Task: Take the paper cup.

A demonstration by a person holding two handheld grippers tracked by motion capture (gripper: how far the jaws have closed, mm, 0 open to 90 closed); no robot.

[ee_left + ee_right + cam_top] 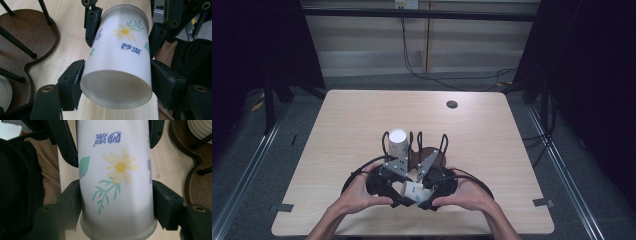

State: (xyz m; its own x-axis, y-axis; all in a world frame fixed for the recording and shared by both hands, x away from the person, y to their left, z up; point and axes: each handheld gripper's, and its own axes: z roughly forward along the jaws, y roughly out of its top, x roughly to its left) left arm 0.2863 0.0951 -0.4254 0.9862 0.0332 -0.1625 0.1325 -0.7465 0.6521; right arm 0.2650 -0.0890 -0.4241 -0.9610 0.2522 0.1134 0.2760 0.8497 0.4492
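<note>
From the left, the left gripper (398, 199) clamps the base end of the flowered paper cup (413, 190), held sideways just above the table (337, 125), the right gripper (424, 200) clamps its rim end; light, crushable, best gripped gently near the stiffer rim, while another cup (398, 142) sits in the wooden rack (424, 154).

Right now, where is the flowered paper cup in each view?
High view: flowered cup low centre, between both tongs.
Left gripper view: centre, base toward camera.
Right gripper view: centre, rim toward camera.
Shared landmark: dark wooden rack base.
</note>
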